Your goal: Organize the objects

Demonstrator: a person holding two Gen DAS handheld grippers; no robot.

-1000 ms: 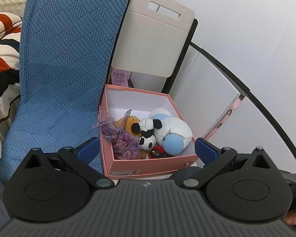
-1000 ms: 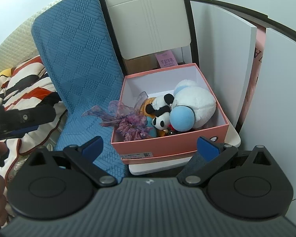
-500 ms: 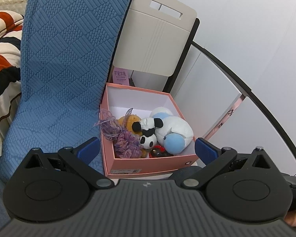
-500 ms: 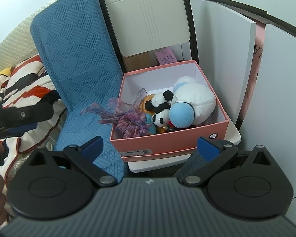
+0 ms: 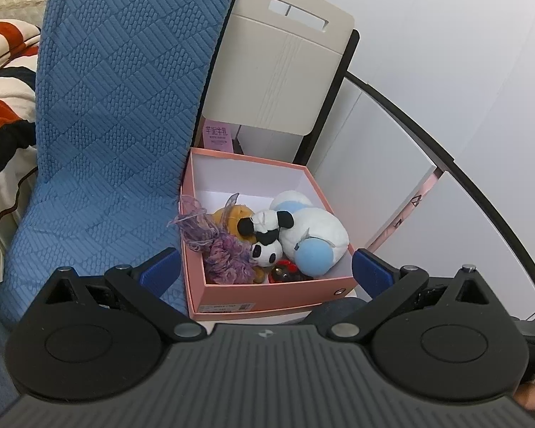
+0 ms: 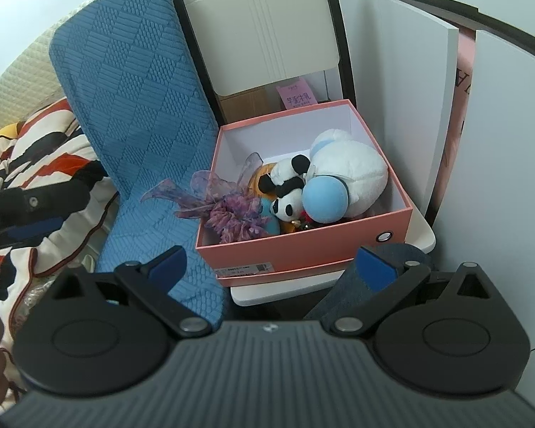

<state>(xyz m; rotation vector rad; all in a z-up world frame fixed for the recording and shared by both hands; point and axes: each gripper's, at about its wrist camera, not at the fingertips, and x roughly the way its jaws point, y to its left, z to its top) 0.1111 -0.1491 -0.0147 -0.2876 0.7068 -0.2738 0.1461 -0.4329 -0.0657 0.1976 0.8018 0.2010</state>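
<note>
Both grippers had drawn back slightly from the box [image 6: 303,246] over the past second, the right-wrist view sliding so that the box sat a little higher and farther right in its frame, while nothing inside it shifted. Nearest the cameras, the left gripper [image 5: 264,267] and right gripper [image 6: 271,264] hung with their blue-tipped fingers spread wide and empty, short of the box's front wall. Just beyond, the pink box rested on a chair seat [image 6: 422,237], lid off, holding a purple ribbon tuft [image 5: 224,256] that spilled over the left rim, a small panda [image 5: 265,239], an orange toy [image 5: 228,217] and a white-and-blue plush [image 5: 314,239] pressed against the right side. Beside the box lay a blue quilted cushion [image 5: 117,114], and behind it rose the beige chair back [image 5: 285,71], with a pink label [image 5: 216,135] showing below it. With every toy apparently boxed and both tools free, the sorting looked close to finished.
</note>
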